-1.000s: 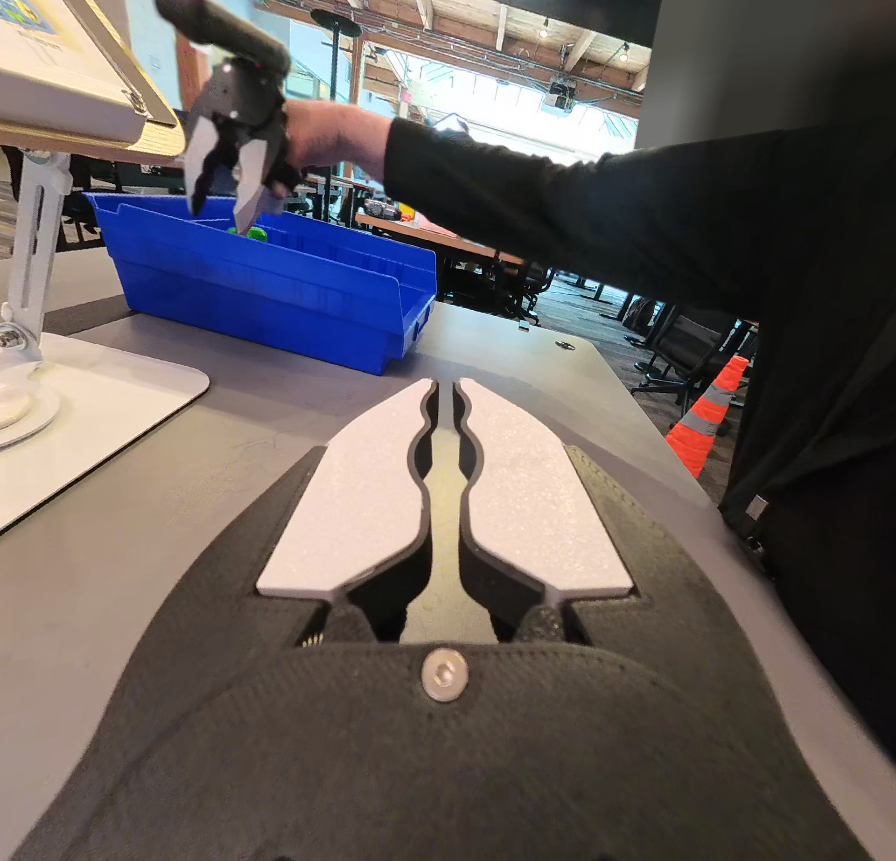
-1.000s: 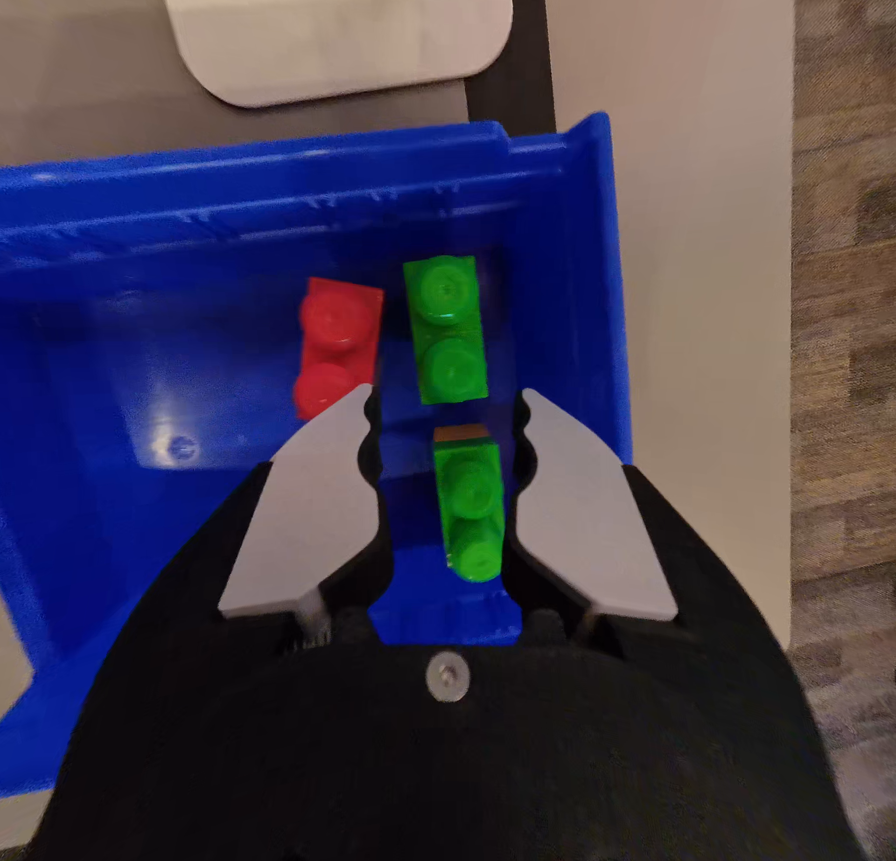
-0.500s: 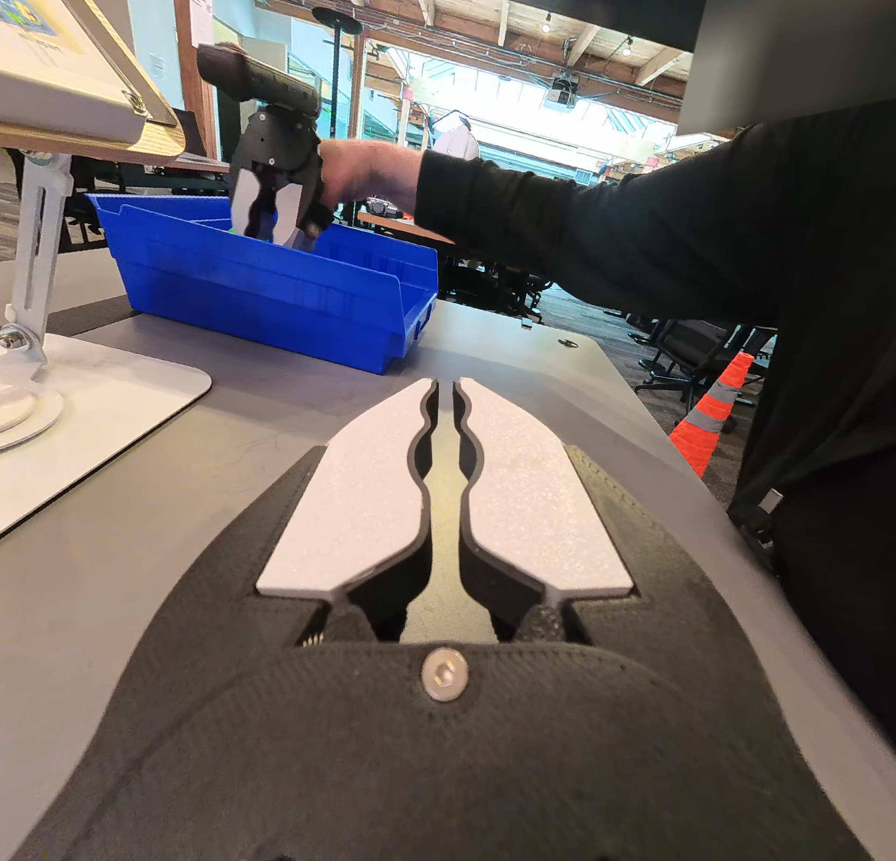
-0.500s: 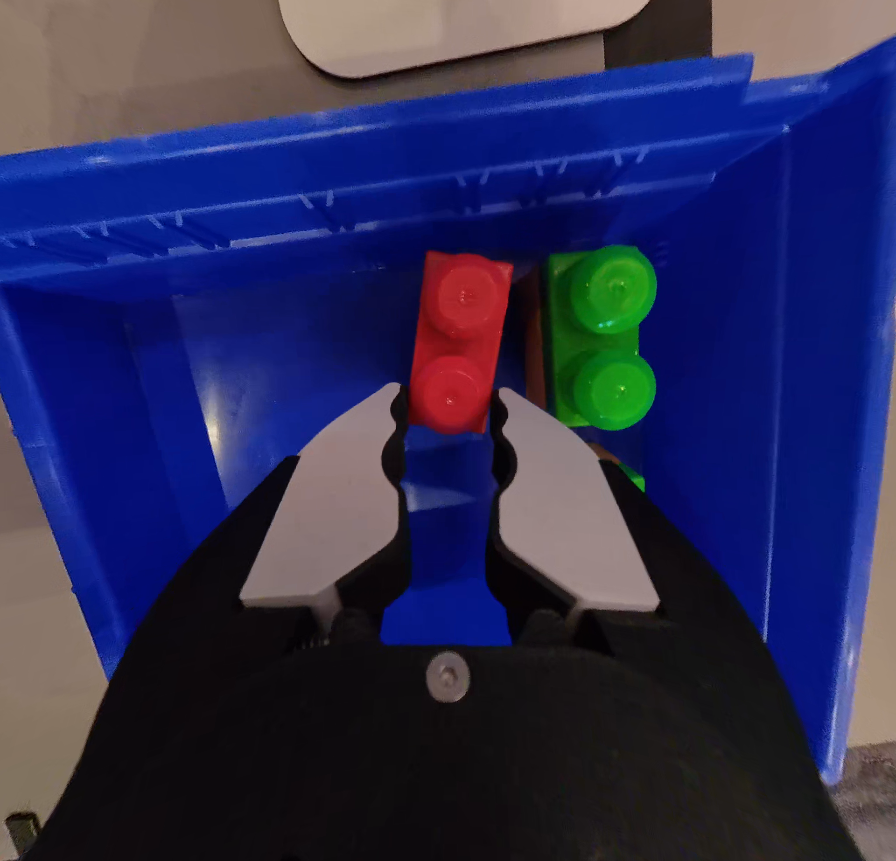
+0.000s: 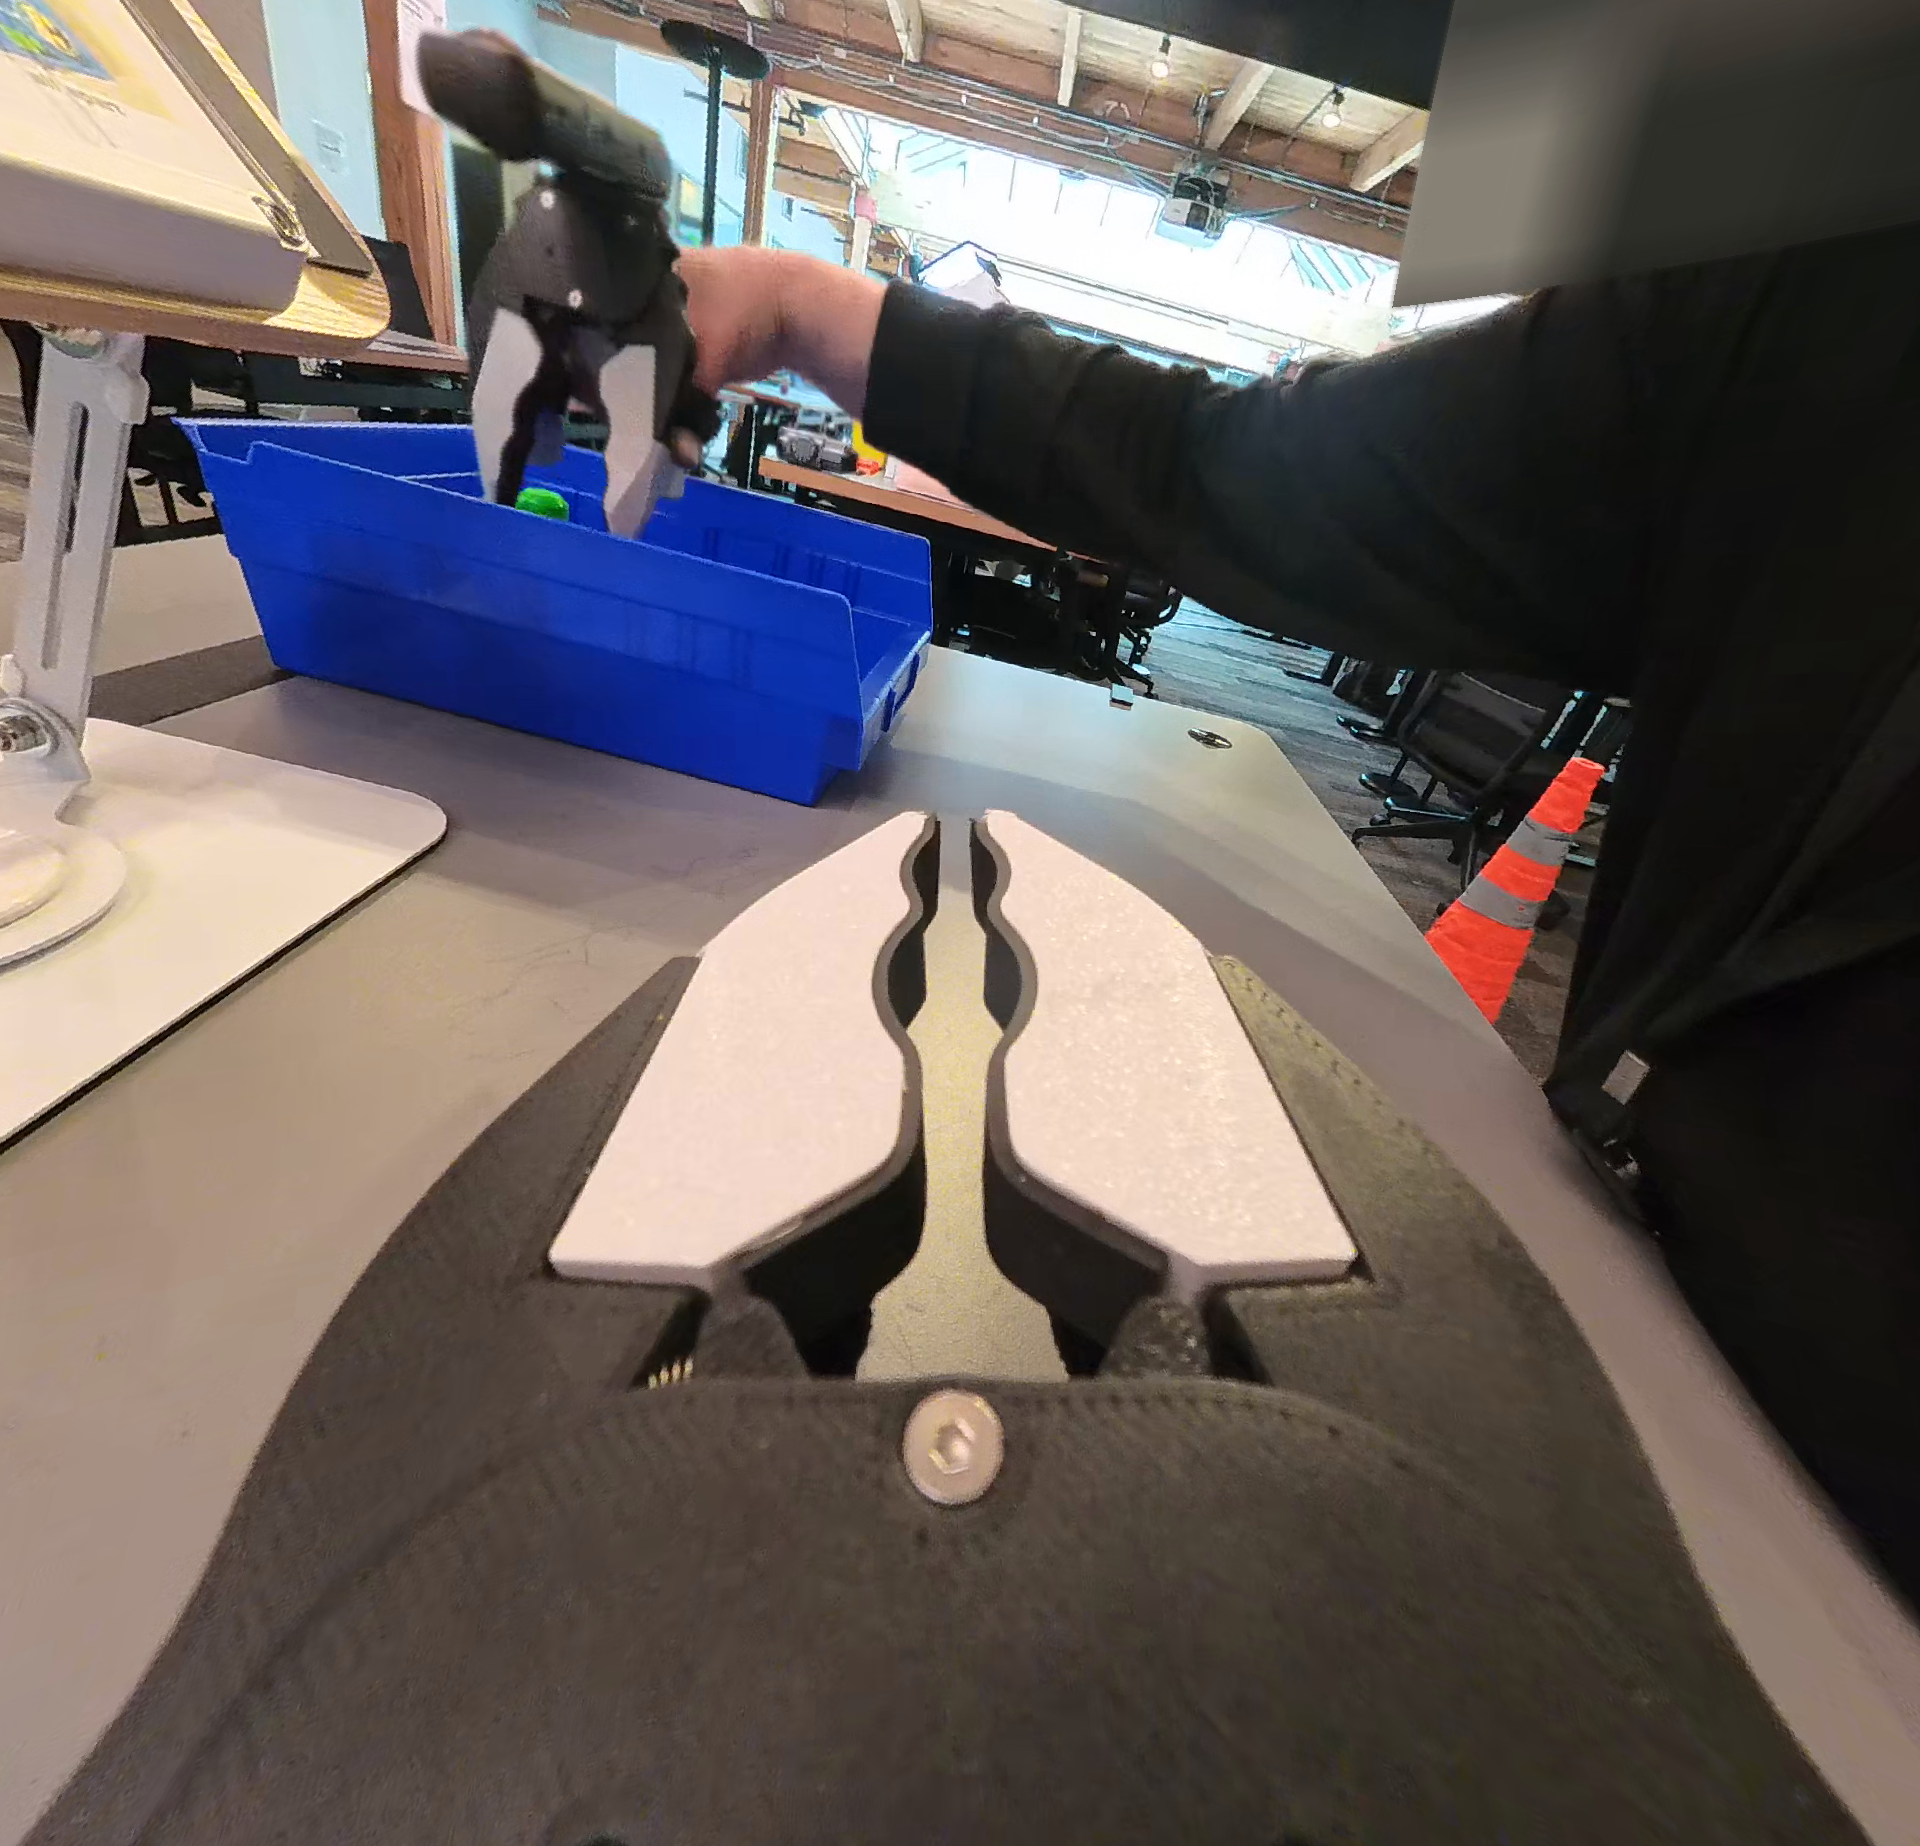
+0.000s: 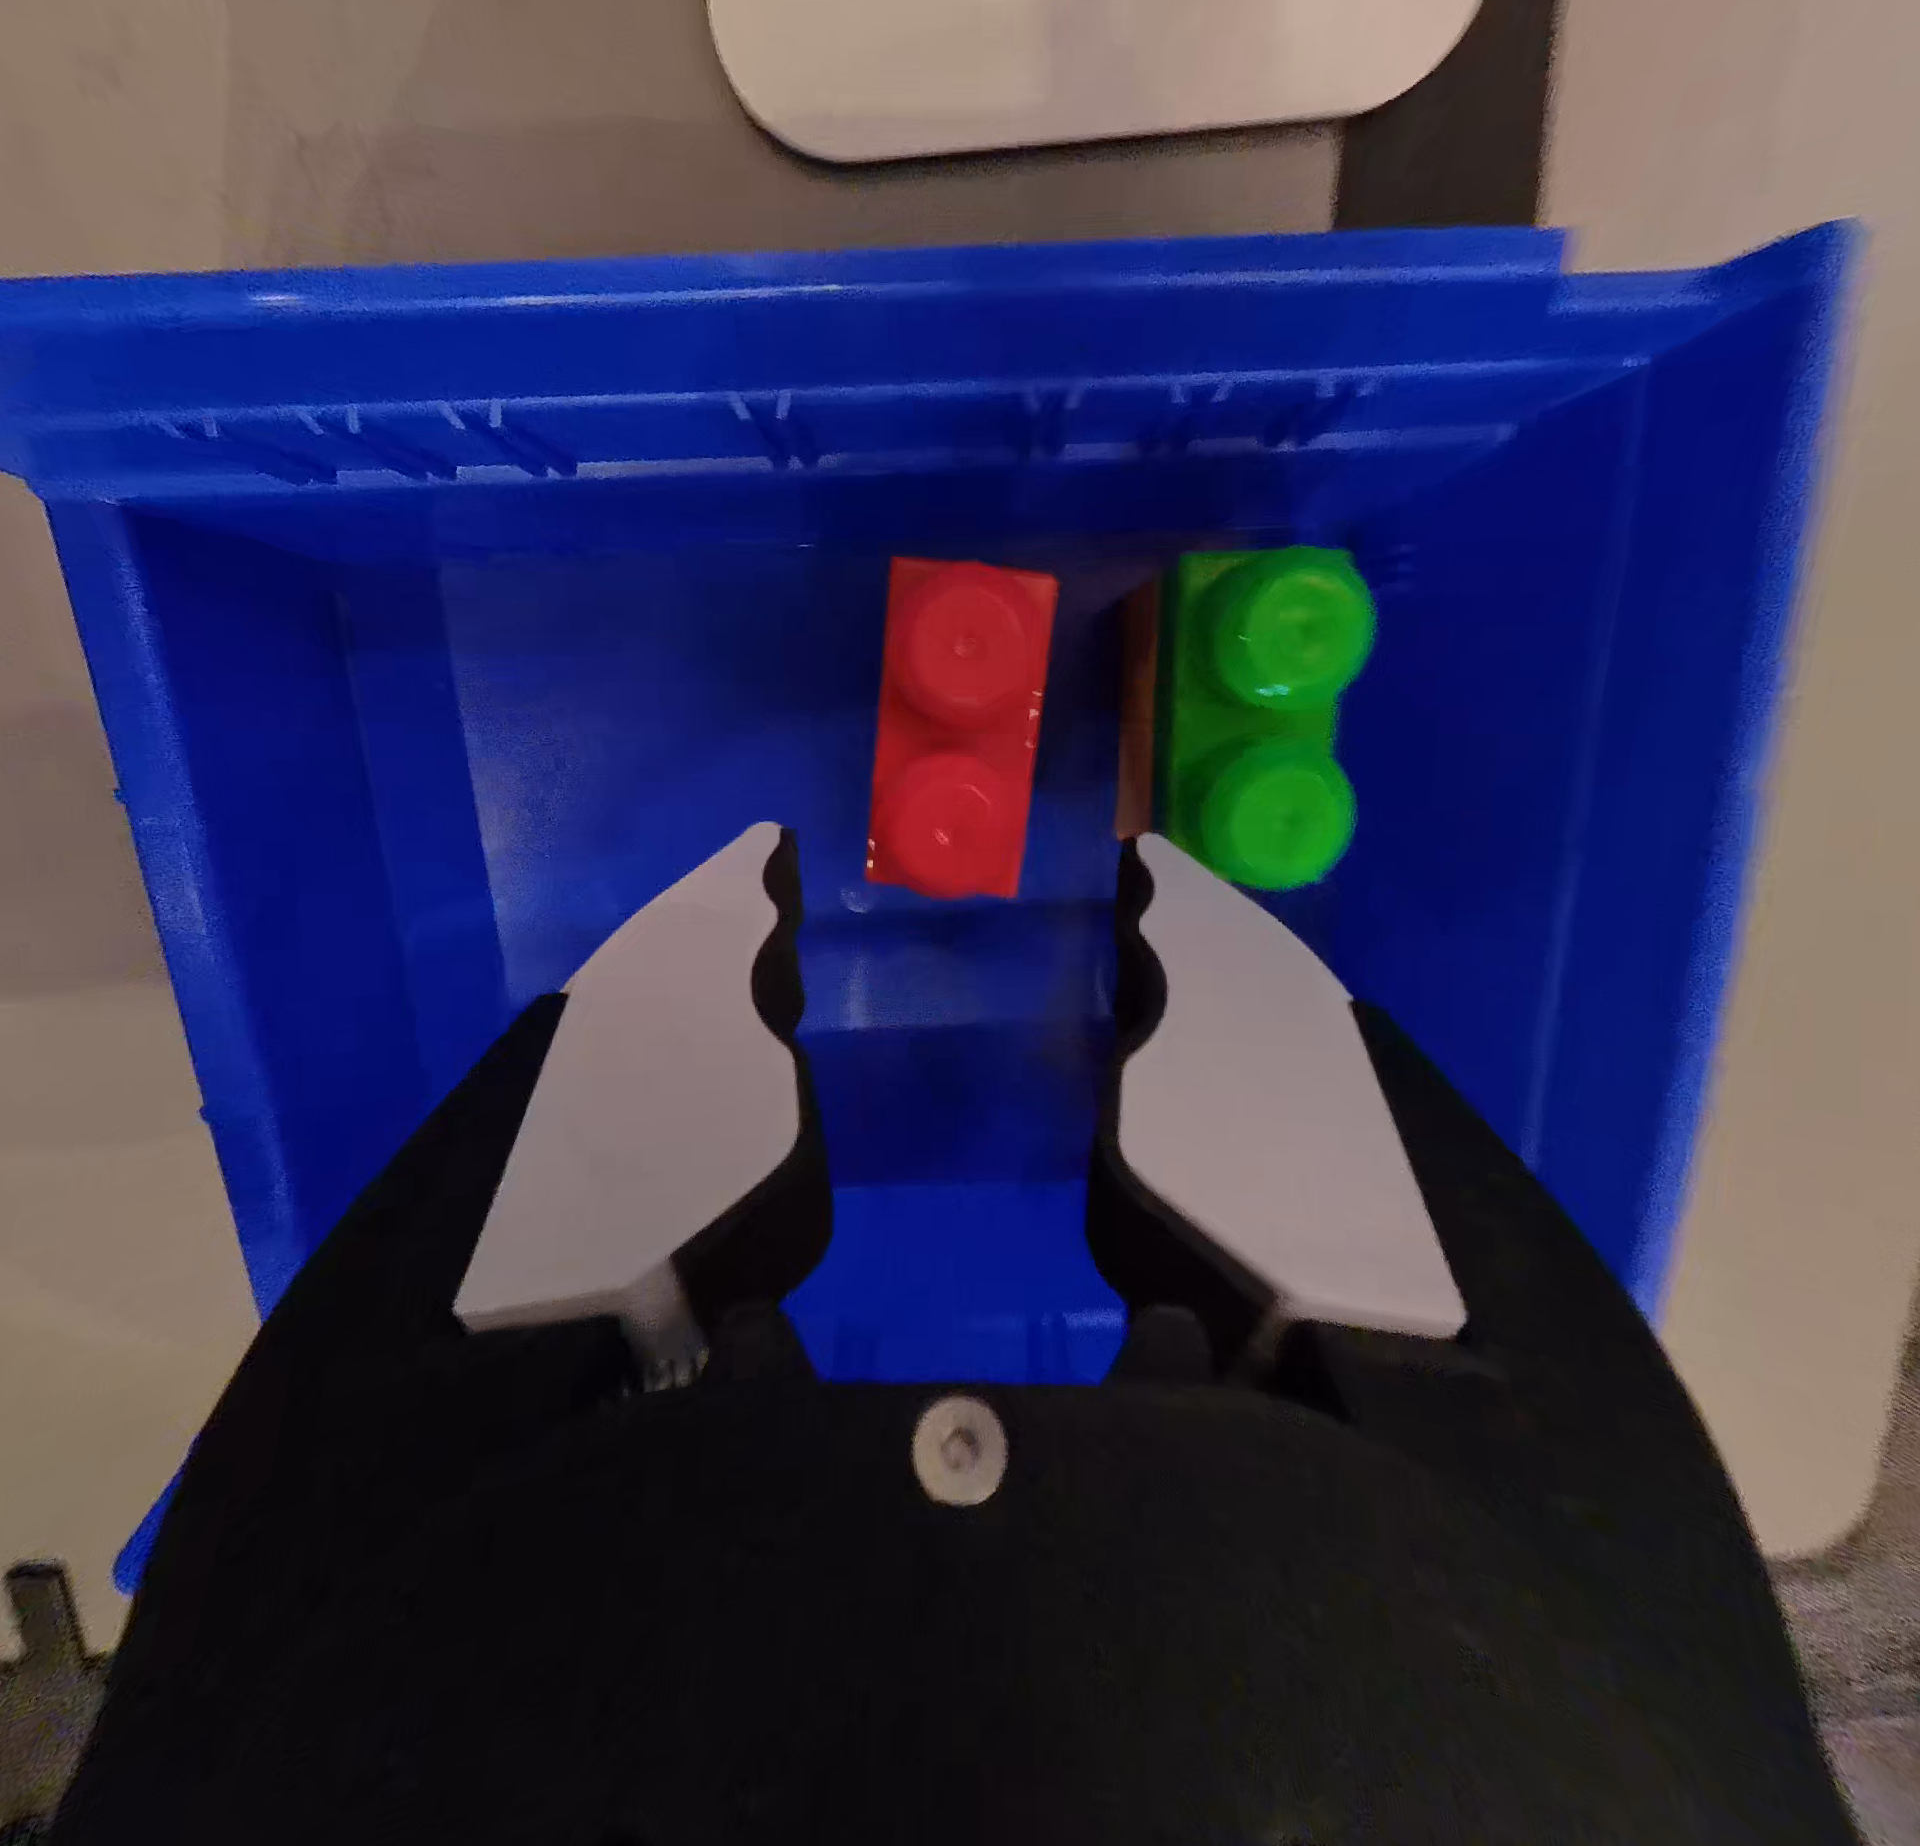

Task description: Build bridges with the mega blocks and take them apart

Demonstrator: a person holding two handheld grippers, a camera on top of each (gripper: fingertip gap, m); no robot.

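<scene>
A red block lay flat on the floor of the blue bin, its two round bumps facing up. Just beside it, nearer the bin's side wall, sat a green block, also with two round bumps on top — it stood higher than the red one, and a brown strip showed along its side. The blocks looked like smooth, shiny plastic. The bin was shiny plastic too, with straight walls, small ribs under its rim and a low open front.

The right gripper hung above the bin and pointed down into it. Its jaws stood wide apart and held nothing. The red block lay past the tips, in line with the gap, with no pad touching it. The fingers had flat, pale grey faces and wavy black inner edges.

The bin stood on a smooth grey tabletop, near a white stand with a flat, rounded base.

The left gripper lay low over the tabletop, well apart from the bin. Its jaws were nearly together, with only a thin slit between them — nothing was in it. A person's arm in a black sleeve reached across to the bin.
</scene>
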